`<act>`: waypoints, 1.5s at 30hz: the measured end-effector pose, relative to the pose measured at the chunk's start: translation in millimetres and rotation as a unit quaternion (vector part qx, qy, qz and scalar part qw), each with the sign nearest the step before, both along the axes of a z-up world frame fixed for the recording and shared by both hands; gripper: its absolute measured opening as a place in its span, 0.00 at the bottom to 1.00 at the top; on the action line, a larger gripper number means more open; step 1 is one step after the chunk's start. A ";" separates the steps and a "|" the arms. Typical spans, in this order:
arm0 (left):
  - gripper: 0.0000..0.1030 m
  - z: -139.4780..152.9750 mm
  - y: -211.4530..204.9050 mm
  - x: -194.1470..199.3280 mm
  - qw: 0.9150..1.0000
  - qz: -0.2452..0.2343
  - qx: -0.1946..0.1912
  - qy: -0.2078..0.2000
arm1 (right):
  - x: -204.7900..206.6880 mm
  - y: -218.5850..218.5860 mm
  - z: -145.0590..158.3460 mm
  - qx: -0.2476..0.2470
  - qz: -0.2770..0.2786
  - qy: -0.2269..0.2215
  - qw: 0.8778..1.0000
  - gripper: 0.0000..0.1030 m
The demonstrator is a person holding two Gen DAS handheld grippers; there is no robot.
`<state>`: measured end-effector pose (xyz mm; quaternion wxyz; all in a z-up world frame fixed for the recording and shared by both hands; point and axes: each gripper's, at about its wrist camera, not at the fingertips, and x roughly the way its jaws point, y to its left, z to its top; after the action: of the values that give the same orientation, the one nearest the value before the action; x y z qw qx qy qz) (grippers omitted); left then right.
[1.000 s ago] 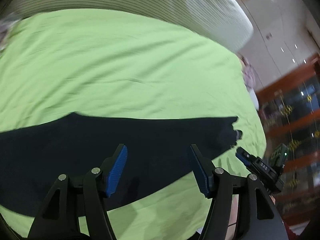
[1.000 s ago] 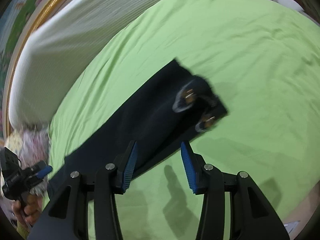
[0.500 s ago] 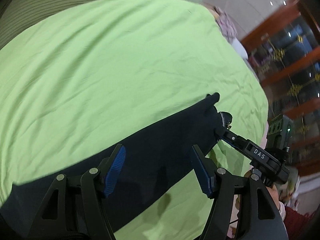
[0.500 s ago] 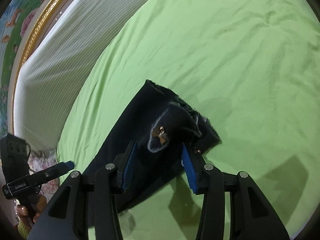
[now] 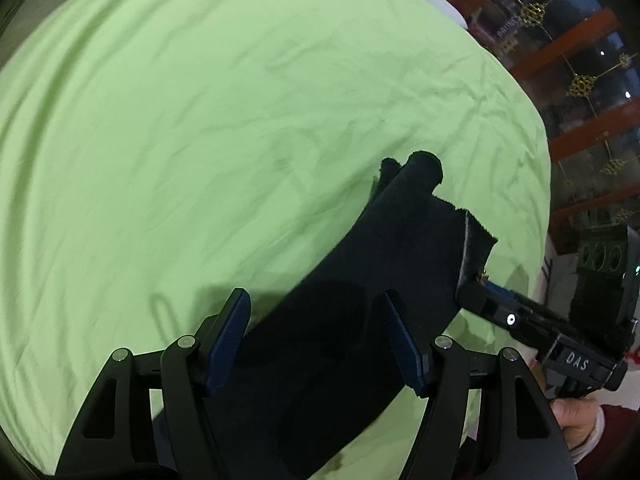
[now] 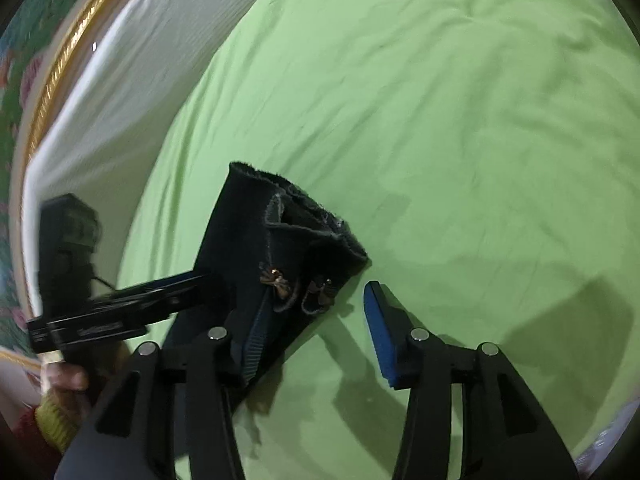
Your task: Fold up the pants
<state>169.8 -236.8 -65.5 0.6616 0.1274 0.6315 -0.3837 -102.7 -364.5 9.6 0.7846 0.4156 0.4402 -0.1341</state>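
Black pants lie as a long strip on the green bed sheet. My left gripper hangs open over the strip, one blue pad on each side, neither pressing the cloth. The right gripper reaches in from the right at the frayed end. In the right wrist view that end of the pants, with two small bows, is bunched against the left pad. The right gripper is opening, and its right pad stands clear of the cloth. The blurred left gripper comes in from the left.
A white striped cover and a gold-framed picture border the bed's far side. A wood and glass cabinet stands past the bed edge. A person's hand grips the right handle, and another hand grips the left one.
The left gripper has swept along the pants to their frayed end, close to the right gripper. The right jaws narrowed on that end and now stand wider, and the end is bunched up.
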 end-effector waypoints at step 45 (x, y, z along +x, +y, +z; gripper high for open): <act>0.11 92.8 129.0 -15.6 0.976 0.072 -0.204 0.024 | 45.3 111.0 63.4 0.040 0.258 -0.173 0.950 0.11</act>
<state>154.2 -107.8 27.3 0.6841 -0.0648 0.5634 -0.4587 -57.4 -253.5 73.0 0.8393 0.3354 0.3949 0.1650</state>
